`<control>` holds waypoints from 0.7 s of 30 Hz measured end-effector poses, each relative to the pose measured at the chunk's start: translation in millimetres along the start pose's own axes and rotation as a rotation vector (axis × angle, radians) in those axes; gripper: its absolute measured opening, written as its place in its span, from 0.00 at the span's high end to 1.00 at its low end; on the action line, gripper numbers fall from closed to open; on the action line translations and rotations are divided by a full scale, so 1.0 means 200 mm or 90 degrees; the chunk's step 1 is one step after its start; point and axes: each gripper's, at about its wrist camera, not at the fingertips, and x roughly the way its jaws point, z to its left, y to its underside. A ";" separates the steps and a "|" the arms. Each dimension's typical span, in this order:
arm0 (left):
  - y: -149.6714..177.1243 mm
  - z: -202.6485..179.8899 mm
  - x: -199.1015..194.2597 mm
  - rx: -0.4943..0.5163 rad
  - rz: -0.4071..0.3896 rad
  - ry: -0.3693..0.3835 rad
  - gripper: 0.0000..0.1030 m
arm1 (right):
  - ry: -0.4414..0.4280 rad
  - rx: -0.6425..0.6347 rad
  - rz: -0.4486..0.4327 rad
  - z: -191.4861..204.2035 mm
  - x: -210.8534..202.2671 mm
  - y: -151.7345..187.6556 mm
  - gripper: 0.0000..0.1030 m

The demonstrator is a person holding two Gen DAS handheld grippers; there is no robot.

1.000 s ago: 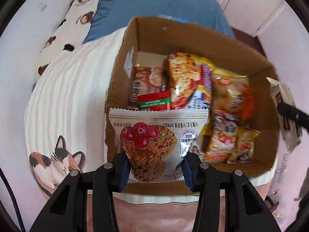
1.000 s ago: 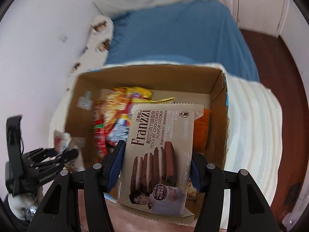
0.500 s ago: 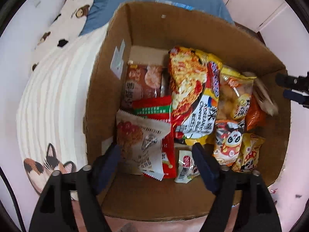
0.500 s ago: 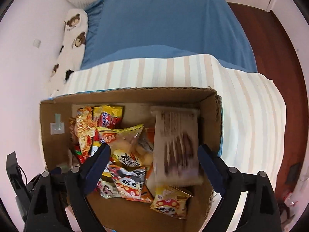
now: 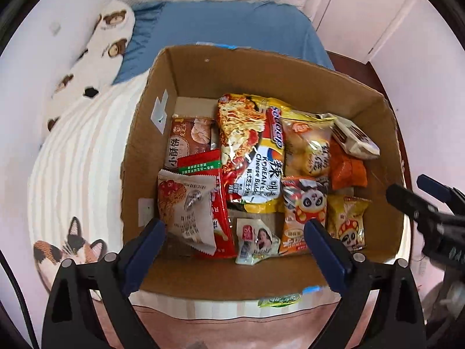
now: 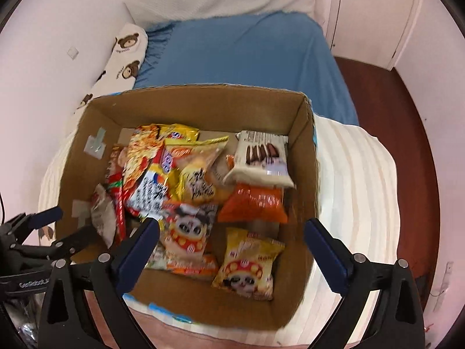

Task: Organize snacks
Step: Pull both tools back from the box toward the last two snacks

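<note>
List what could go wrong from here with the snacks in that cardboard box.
1. The chocolate cookie pack lies tilted on top of the orange bag, against the box wall; it may slide when the box is moved.
2. The oat cookie packet leans on the red packet rather than lying flat, so it could tip over.
3. Both the left gripper and right gripper hang open over the cardboard box, close together; they might collide reaching in.

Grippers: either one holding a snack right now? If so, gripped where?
Nothing held. Left gripper and right gripper are both open and empty above the cardboard box; all visible packets lie inside it.
</note>
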 end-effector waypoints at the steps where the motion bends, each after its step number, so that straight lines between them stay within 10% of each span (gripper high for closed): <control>1: 0.02 -0.01 -0.02 0.003 -0.011 -0.006 0.05 | 0.001 0.003 -0.007 0.00 -0.02 0.03 0.01; 21: 0.44 -0.13 -0.63 0.014 -0.240 -0.032 0.05 | 0.049 0.014 -0.176 0.09 -0.69 0.48 0.01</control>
